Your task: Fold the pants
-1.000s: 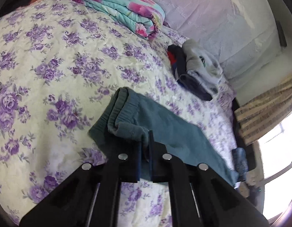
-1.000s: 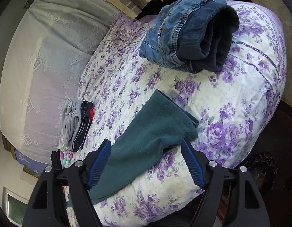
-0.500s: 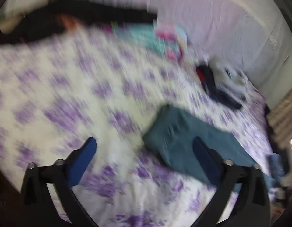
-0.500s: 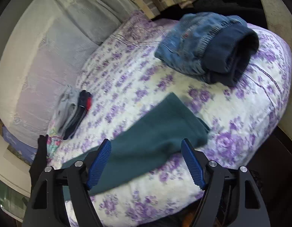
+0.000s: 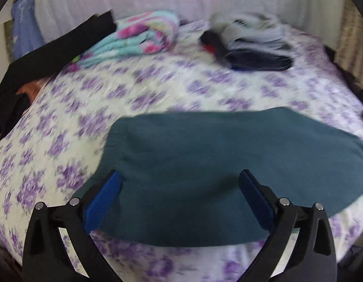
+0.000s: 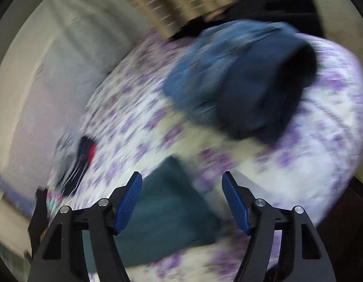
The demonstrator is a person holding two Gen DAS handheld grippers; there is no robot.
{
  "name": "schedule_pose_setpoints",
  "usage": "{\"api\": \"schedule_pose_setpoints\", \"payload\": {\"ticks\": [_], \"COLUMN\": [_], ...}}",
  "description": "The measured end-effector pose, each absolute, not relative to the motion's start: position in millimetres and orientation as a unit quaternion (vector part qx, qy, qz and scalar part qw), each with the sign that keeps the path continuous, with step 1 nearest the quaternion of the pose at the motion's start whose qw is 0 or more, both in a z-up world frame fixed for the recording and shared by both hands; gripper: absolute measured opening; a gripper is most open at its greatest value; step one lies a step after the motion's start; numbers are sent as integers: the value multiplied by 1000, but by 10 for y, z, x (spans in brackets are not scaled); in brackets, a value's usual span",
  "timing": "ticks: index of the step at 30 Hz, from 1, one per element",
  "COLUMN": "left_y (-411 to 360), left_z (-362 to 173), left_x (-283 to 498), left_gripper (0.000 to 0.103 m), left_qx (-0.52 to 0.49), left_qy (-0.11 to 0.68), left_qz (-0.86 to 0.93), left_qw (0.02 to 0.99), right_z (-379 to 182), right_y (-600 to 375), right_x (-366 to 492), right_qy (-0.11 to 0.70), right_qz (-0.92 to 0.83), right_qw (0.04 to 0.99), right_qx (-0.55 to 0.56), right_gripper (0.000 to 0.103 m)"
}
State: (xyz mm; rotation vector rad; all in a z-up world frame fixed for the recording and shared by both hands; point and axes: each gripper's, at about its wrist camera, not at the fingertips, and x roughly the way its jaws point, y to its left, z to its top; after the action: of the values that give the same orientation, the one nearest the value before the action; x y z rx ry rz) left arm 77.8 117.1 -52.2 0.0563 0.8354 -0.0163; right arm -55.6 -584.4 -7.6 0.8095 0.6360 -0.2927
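On the floral bedspread (image 5: 157, 87), in your left wrist view, the teal pants (image 5: 205, 164) lay flat in a long band, already folded lengthwise, their near edge running between the fingers of your left gripper (image 5: 180, 195). Its jaws had just sprung apart and stood wide, with cloth under them but nothing pinched. To fold well from here, you needed to take one end through all its layers and carry it squarely over the other. This view alone showed the full width of the pants, plus a rolled flowered blanket (image 5: 139, 35) and a grey and dark clothes pile (image 5: 252, 42) by the far wall.

In your right wrist view, heavily blurred, your right gripper (image 6: 182, 199) hung over one narrow end of the pants (image 6: 167, 211). Its jaws were apart and had just narrowed a little; the pads seemed clear of the cloth. Only this view showed the bundled denim garment (image 6: 240, 80) near the bed's corner.
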Motion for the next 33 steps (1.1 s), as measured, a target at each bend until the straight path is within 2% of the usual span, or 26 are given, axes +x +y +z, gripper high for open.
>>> {"api": "schedule_pose_setpoints", "payload": {"ticks": [2, 5, 9, 10, 12, 14, 18, 24, 30, 33], "left_y": [1276, 1248, 839, 747, 598, 555, 651, 650, 648, 659], "left_z": [-451, -252, -226, -278, -444, -596, -593, -639, -643, -653], "left_x": [701, 588, 679, 718, 788, 830, 788, 780, 715, 710], "left_gripper": [98, 99, 99, 99, 99, 99, 99, 99, 99, 99], "left_qx": [-25, -69, -17, 4, 52, 82, 58, 55, 61, 59], "left_qy": [392, 354, 357, 366, 391, 408, 404, 405, 398, 396], "left_qz": [-26, -65, -88, -87, -72, -45, -50, -50, -50, -50], "left_qw": [919, 930, 930, 926, 916, 908, 912, 911, 914, 915], "right_z": [-16, 84, -56, -97, -147, -78, 78, -99, -343, -445], "right_y": [-5823, -5507, -5375, -5426, -5656, -5892, -5934, -5620, -5490, -5499], "right_x": [-568, -432, -81, -6, 7, -179, -668, -1216, -995, -988], "right_qy": [292, 296, 328, 339, 334, 314, 304, 294, 284, 254], "right_qz": [-81, -30, -15, -34, -86, -141, -98, -65, -44, -44], "right_qw": [861, 881, 877, 876, 875, 868, 869, 849, 828, 822], "right_qx": [408, 367, 351, 341, 341, 358, 377, 434, 481, 507], "right_gripper": [71, 75, 78, 76, 64, 67, 77, 77, 77, 77]}}
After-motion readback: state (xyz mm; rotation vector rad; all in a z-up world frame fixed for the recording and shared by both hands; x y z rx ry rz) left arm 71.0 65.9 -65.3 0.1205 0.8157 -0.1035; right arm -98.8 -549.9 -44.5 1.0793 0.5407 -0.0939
